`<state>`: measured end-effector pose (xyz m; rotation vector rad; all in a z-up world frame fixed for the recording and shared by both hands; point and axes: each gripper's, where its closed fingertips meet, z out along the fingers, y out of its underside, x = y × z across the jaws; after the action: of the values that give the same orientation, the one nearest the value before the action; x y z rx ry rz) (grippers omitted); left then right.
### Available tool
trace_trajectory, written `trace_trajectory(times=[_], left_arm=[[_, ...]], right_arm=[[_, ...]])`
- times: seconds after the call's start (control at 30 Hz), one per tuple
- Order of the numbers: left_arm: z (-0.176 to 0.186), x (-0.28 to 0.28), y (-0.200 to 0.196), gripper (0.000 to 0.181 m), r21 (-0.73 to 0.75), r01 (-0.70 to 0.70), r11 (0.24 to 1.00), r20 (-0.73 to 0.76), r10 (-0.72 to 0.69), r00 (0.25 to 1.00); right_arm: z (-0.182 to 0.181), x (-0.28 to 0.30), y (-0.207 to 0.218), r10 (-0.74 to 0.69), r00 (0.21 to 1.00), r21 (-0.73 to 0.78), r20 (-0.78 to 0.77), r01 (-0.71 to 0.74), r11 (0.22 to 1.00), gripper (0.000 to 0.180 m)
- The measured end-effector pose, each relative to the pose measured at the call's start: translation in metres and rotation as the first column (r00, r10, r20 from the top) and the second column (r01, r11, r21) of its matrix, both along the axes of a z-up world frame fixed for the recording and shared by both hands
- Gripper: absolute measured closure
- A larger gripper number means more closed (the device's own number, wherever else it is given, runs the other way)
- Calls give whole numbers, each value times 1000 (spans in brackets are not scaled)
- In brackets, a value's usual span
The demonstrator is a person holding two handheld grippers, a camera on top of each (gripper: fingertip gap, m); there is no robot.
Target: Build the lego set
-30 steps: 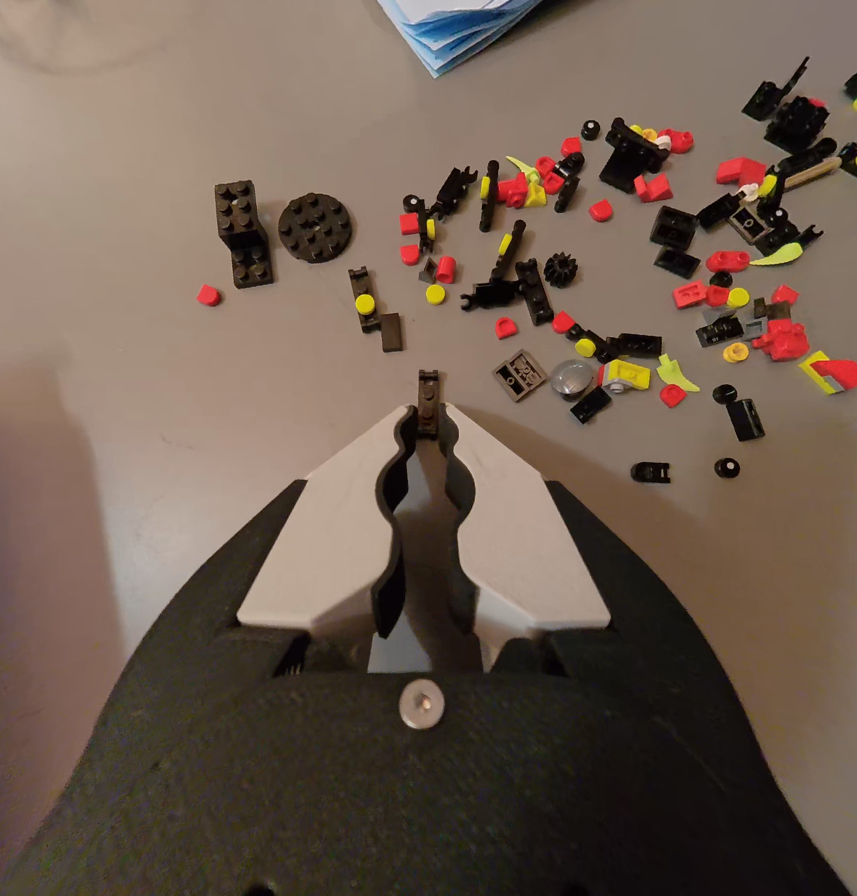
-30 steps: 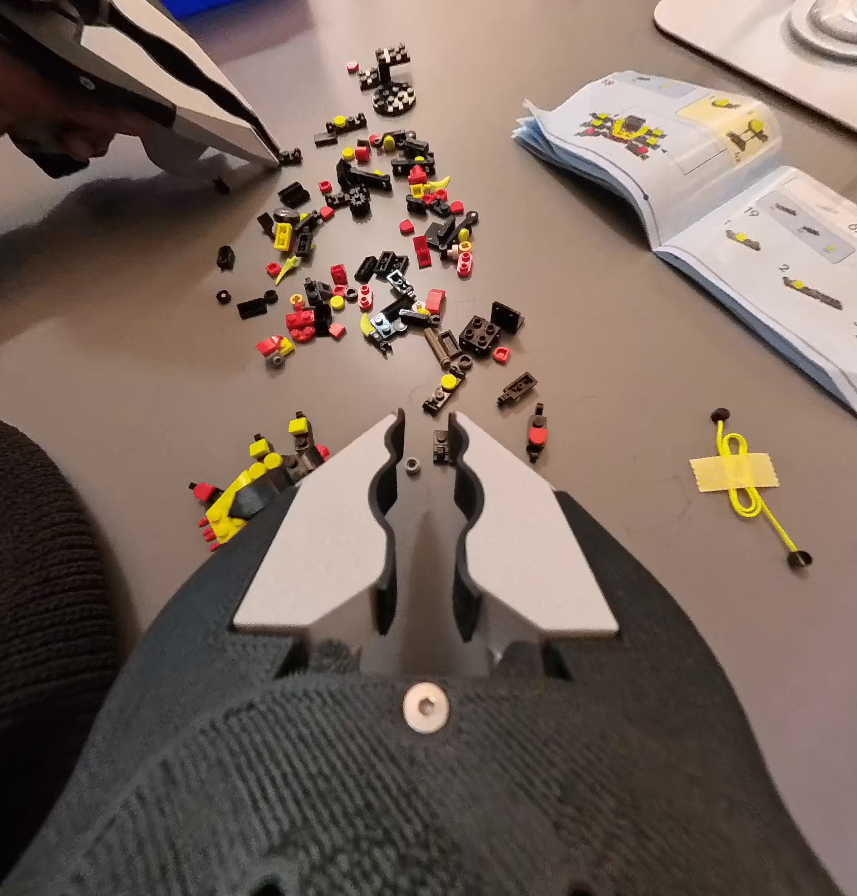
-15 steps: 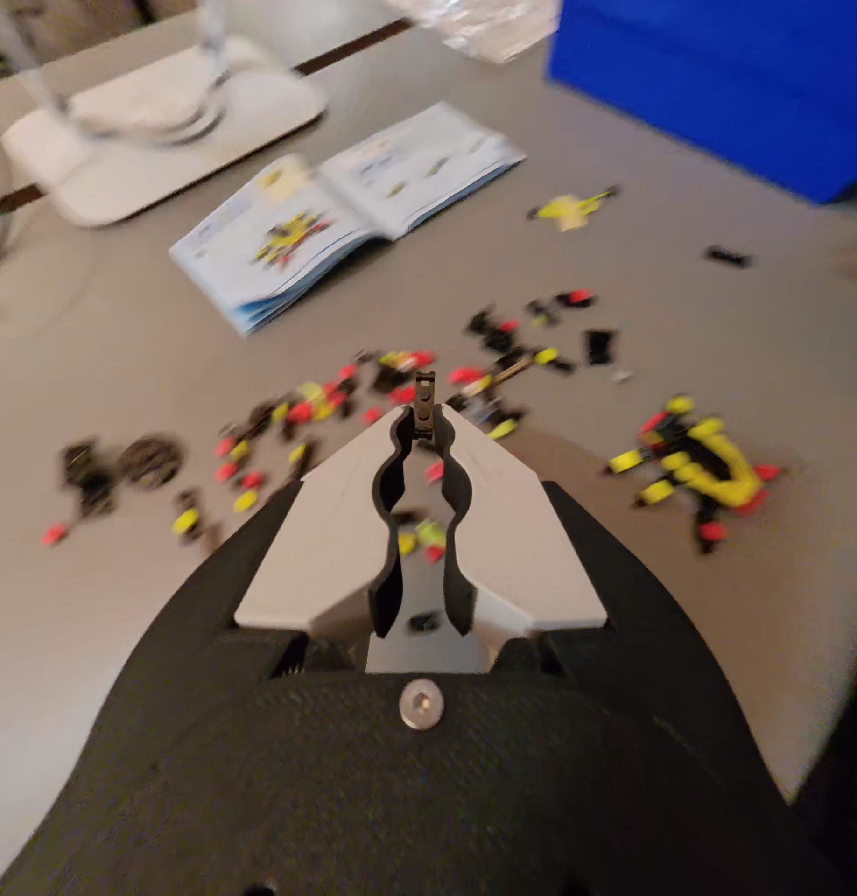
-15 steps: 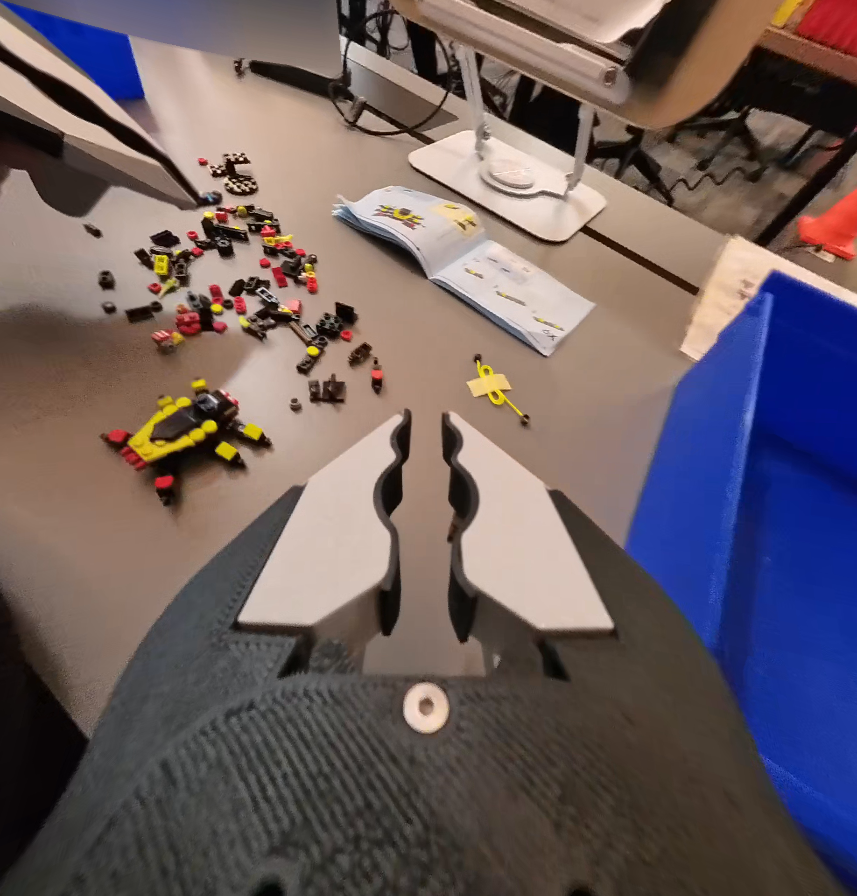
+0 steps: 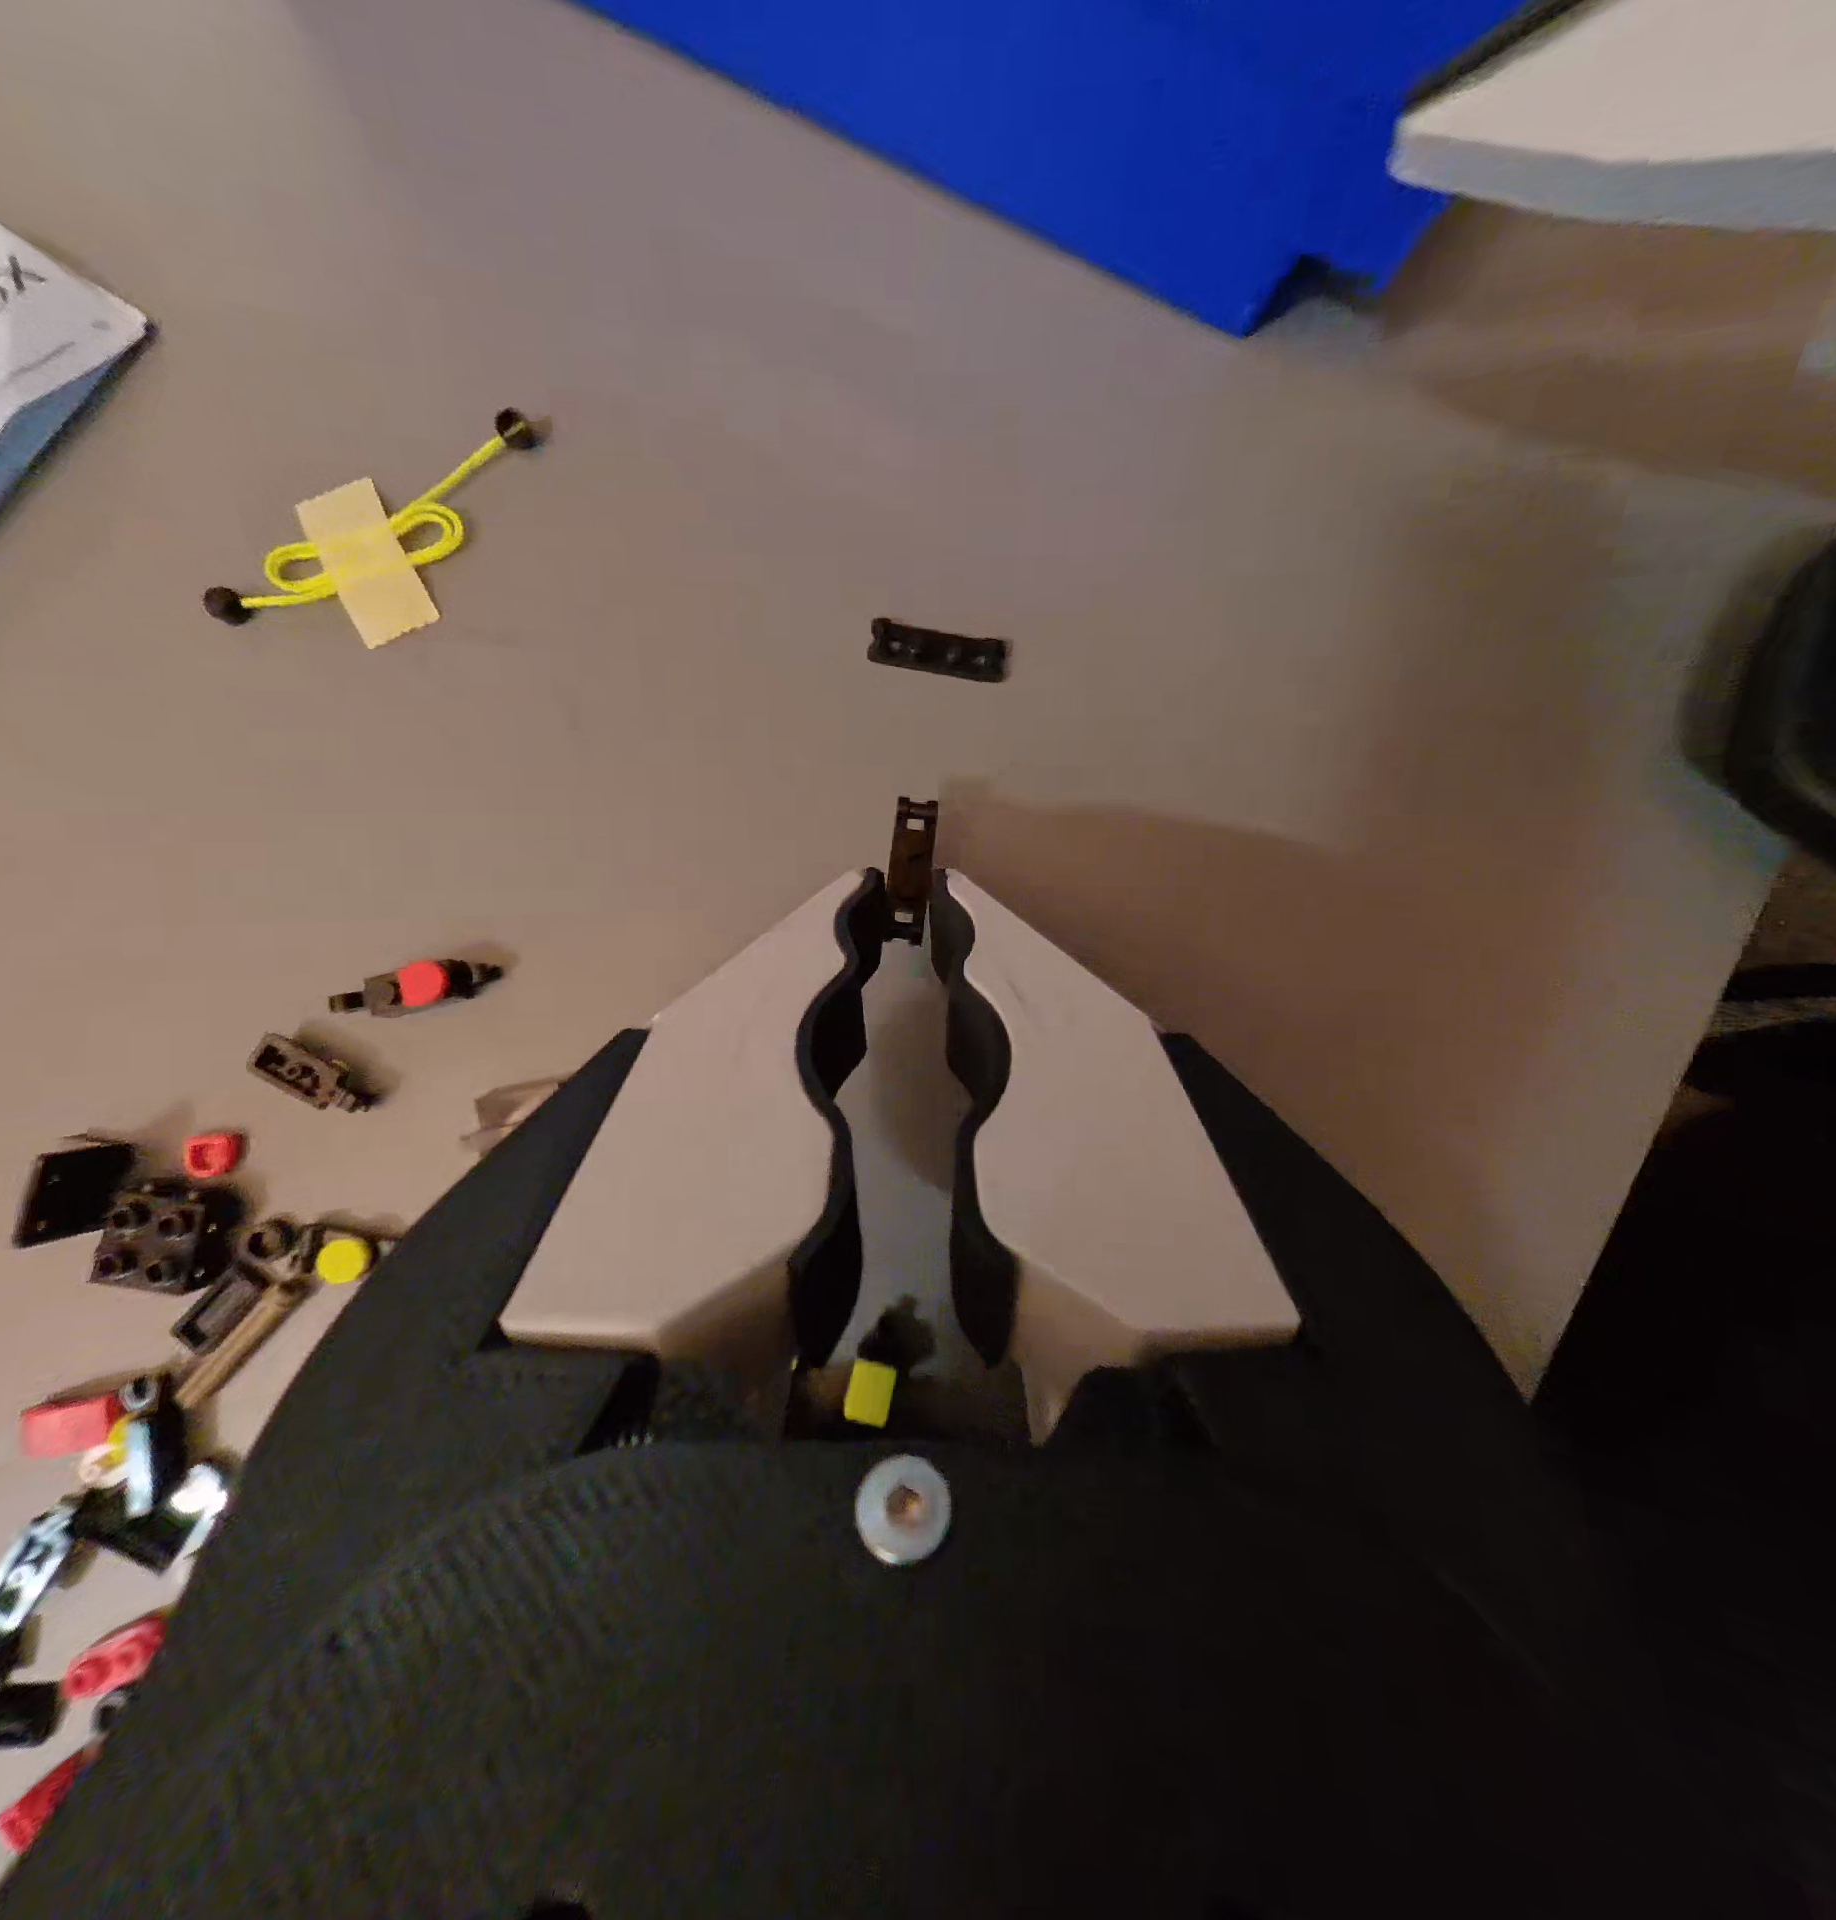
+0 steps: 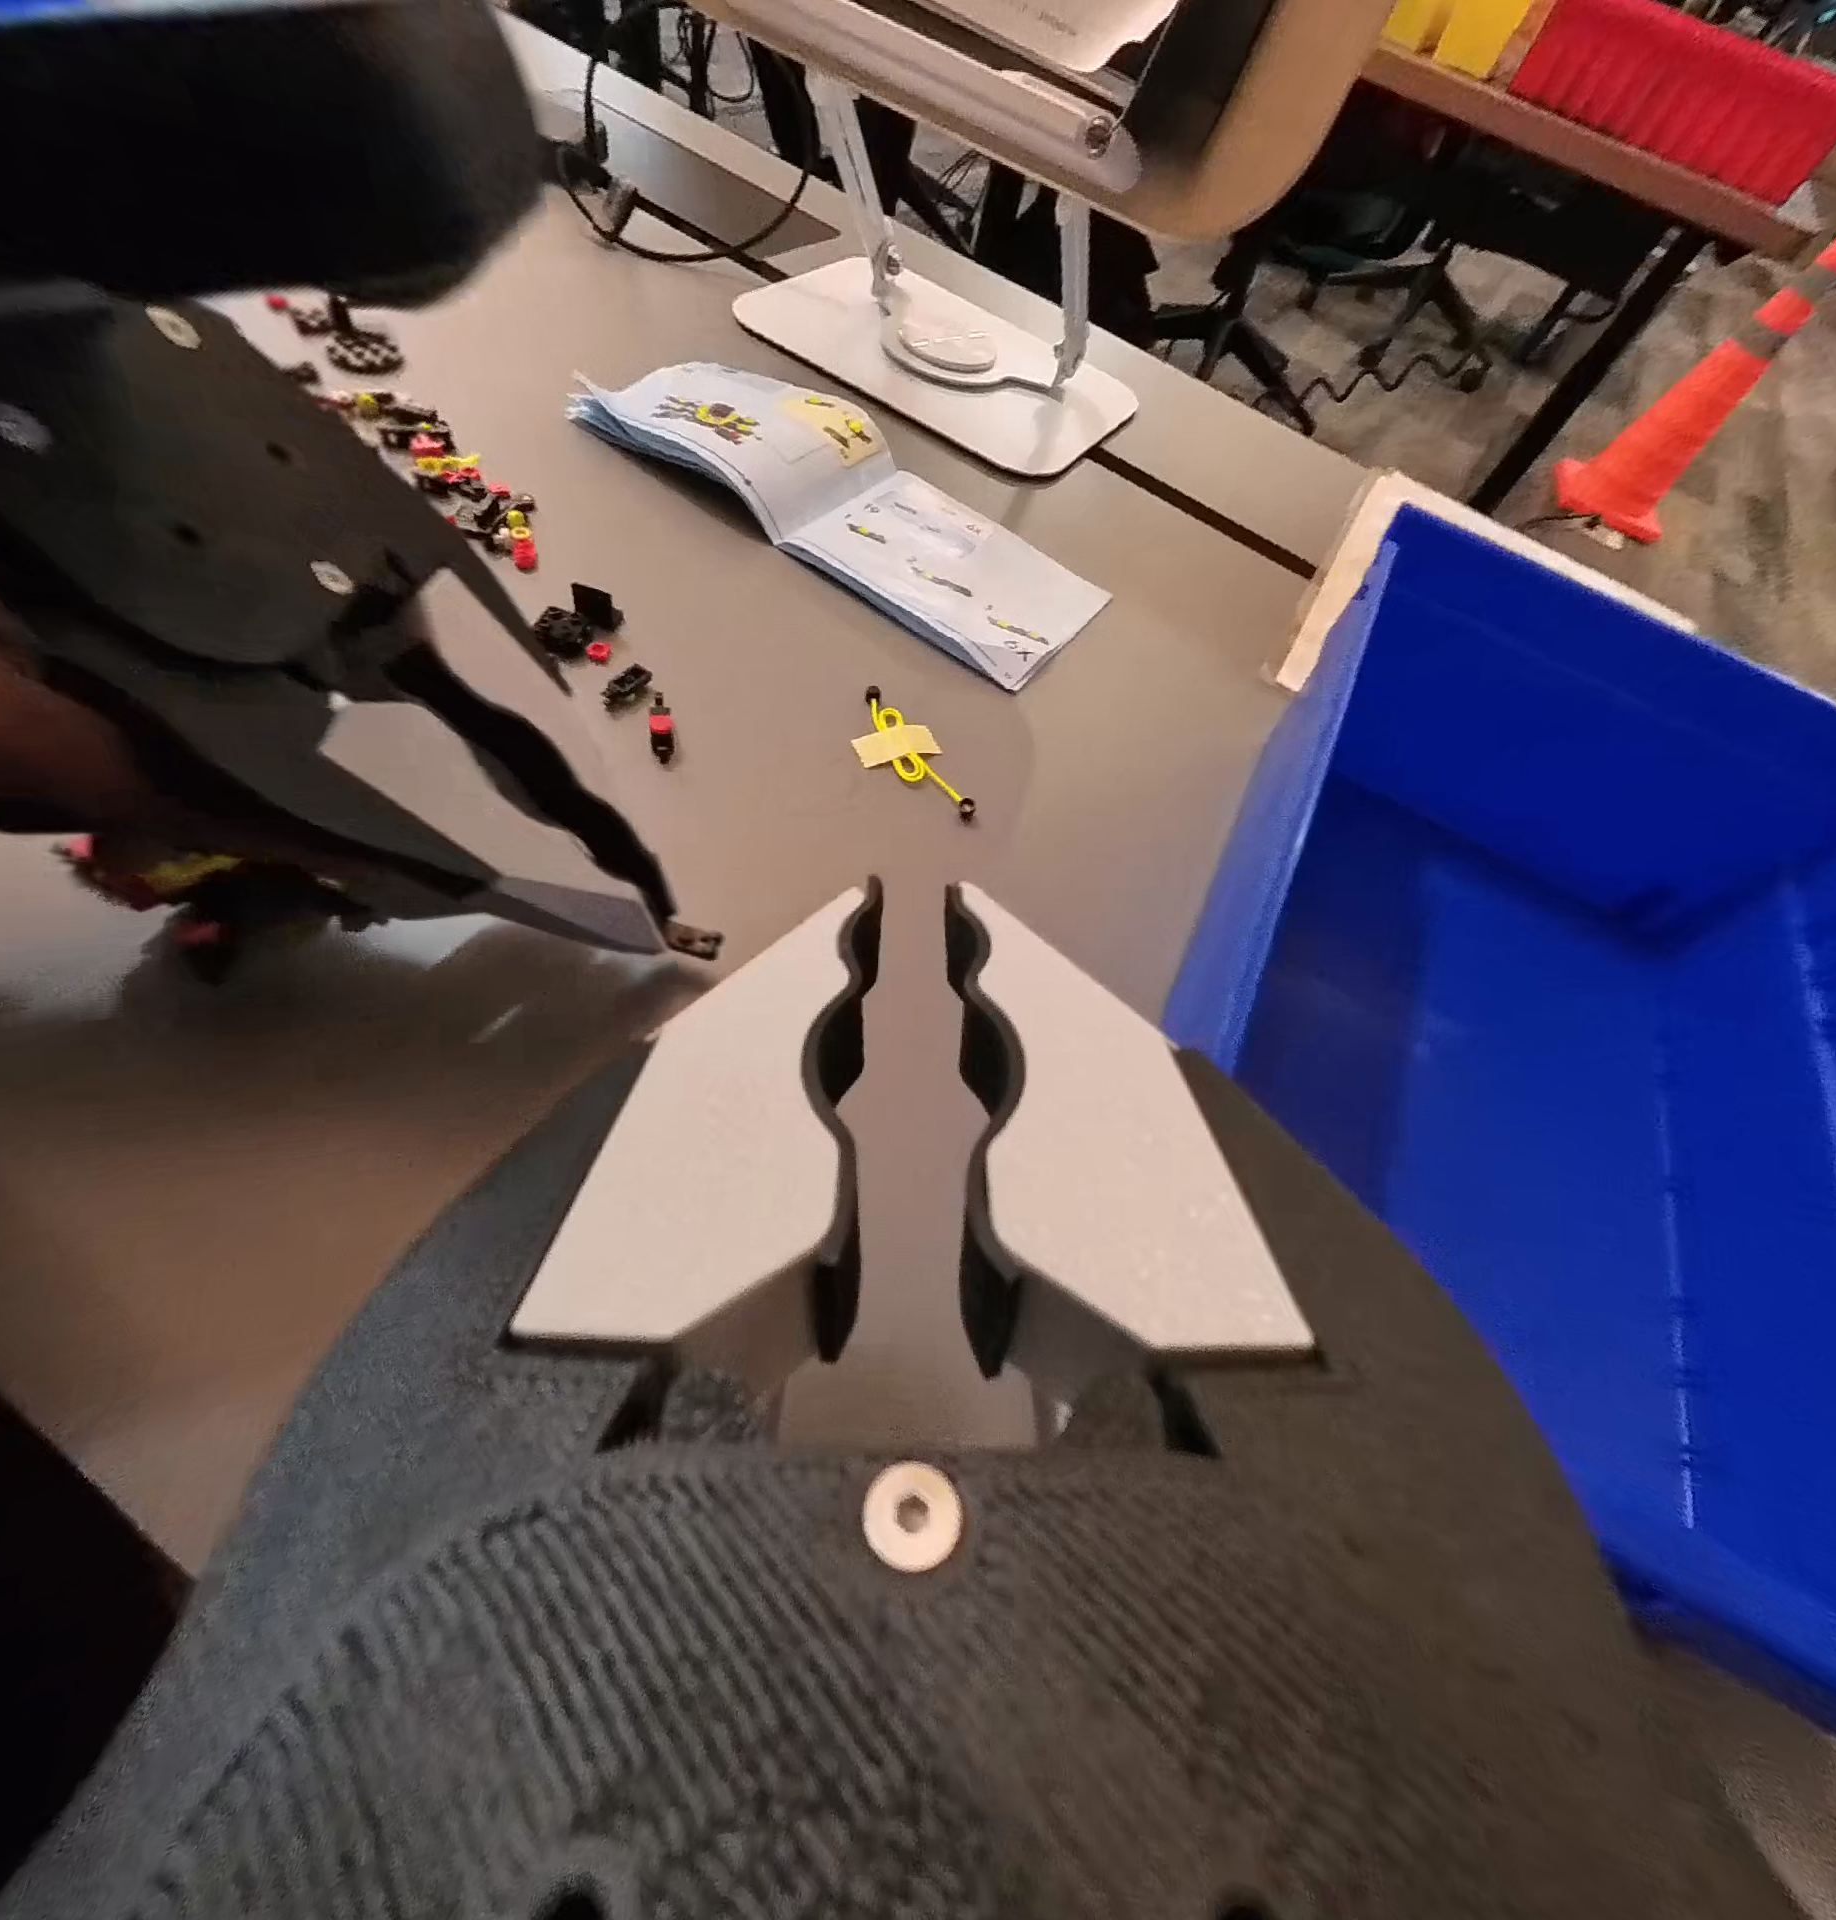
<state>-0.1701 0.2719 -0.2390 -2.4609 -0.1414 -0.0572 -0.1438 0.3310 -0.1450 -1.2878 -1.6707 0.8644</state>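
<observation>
My left gripper [image 5: 909, 883] is shut on a small black lego clip piece [image 5: 912, 857] that sticks out past its tips, held just above the grey table. The right wrist view shows the left gripper [image 6: 665, 925] coming in from the left with that piece [image 6: 698, 940]. My right gripper [image 6: 912, 904] is open and empty, just right of the left gripper's tips and above the table. A black plate piece [image 5: 938, 649] lies alone ahead of the left gripper. The yellow-and-black partly built model [image 6: 197, 883] lies largely hidden under the left gripper.
Loose black, red and yellow pieces [image 5: 155, 1247] lie at the left, and also show in the right wrist view [image 6: 478, 488]. An open instruction booklet [image 6: 841, 499], a taped yellow string [image 5: 363, 551] and a blue bin [image 6: 1516, 1039] are on the table. A white stand base [image 6: 945, 353] sits behind. My right fingertips sit around 12 cm from my left ones.
My left gripper has carried the black piece away from the pile, rightward to the space by the blue bin. My right gripper has risen back from the pieces, still open.
</observation>
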Motion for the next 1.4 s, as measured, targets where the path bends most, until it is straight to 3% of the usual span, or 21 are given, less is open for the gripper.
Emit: trace_trajectory(times=[0.17, 0.3, 0.4, 0.53, 0.73, 0.87, 1.03, 1.23, 1.4], left_arm=[[-8, 1, 12, 171, -26, -40, 999, 77, 42, 996], [-1, 6, 5, 147, -6, -26, 1000, 148, 27, 989], [12, -4, -18, 144, 29, -34, 999, 154, 29, 988], [34, -53, -72, 148, 71, -144, 987, 79, 138, 987], [40, -117, -140, 153, 181, -289, 940, 121, 270, 955], [28, -119, -160, 154, 237, -249, 939, 138, 221, 965], [31, -108, -164, 159, 326, -191, 926, 180, 138, 974], [35, -104, -168, 154, 337, -177, 925, 256, 91, 962], [37, -96, -167, 151, 352, -174, 920, 303, 64, 951]], right_arm=[[-5, 0, -8, 29, 999, 50, 23, -30, 998, 170], [-16, 1, -12, 48, 996, 38, 75, -51, 998, 169], [-27, 1, -18, 79, 989, 0, 125, -80, 997, 167], [-42, -3, -41, 170, 970, -13, 173, -170, 985, 168], [-74, -12, -56, 183, 932, 214, 313, -257, 943, 174], [-75, -22, -70, 186, 935, 294, 301, -277, 915, 175], [-51, -45, -102, 266, 952, 120, 152, -285, 951, 175], [-58, -78, -122, 337, 927, -110, 166, -322, 940, 174], [-65, -99, -134, 378, 907, -189, 185, -345, 920, 174]])
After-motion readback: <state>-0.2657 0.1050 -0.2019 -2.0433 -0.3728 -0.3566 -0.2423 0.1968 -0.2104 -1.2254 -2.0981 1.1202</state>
